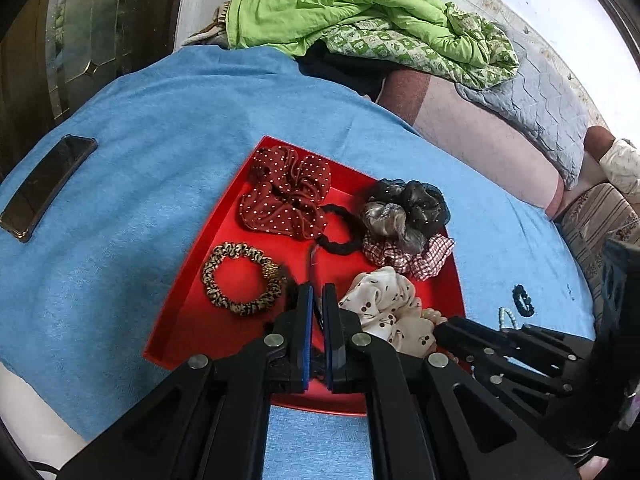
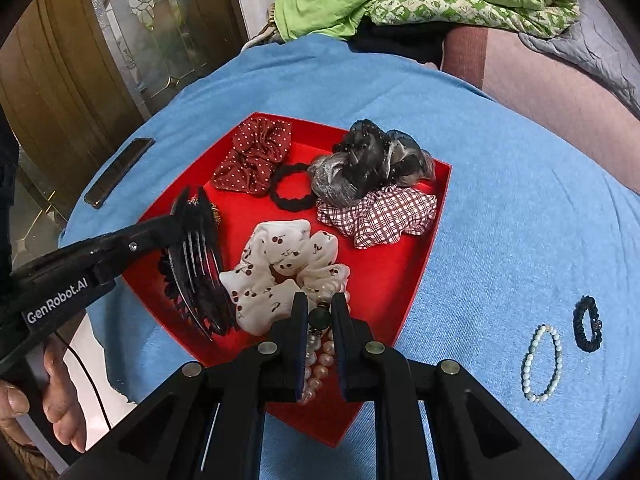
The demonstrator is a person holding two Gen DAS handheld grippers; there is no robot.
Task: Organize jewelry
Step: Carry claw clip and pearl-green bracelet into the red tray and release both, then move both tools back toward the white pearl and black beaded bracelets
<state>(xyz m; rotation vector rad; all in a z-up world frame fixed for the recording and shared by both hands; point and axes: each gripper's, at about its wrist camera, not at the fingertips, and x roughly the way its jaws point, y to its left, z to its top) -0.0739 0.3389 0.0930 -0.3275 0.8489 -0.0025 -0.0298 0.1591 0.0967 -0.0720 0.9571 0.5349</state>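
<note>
A red tray [image 1: 224, 220] [image 2: 384, 272] on a blue towel [image 2: 520, 200] holds several scrunchies: red dotted [image 1: 286, 196], leopard-print [image 1: 240, 280], checked [image 2: 380, 216], dark gauzy [image 2: 368, 164], and white with cherries [image 2: 280, 268]. My left gripper [image 1: 318, 290] [image 2: 180, 228] hovers over the tray's near left part, shut on a black lace-trimmed hair comb [image 2: 196, 272]. Over the near edge of the tray, my right gripper [image 2: 320, 300] [image 1: 440, 326] is shut on a pearl bracelet [image 2: 316, 360], pinched at its dark bead. A pale bead bracelet [image 2: 542, 364] and a black hair band [image 2: 586, 322] lie on the towel to the right.
A dark phone [image 1: 46, 186] lies on the towel to the left of the tray. A green quilt [image 1: 340, 4] is heaped behind, with a grey padded cover [image 1: 552, 112] at the right. A glass-panelled wooden door [image 2: 100, 60] stands far left. A hand [image 2: 60, 400] grips the left tool.
</note>
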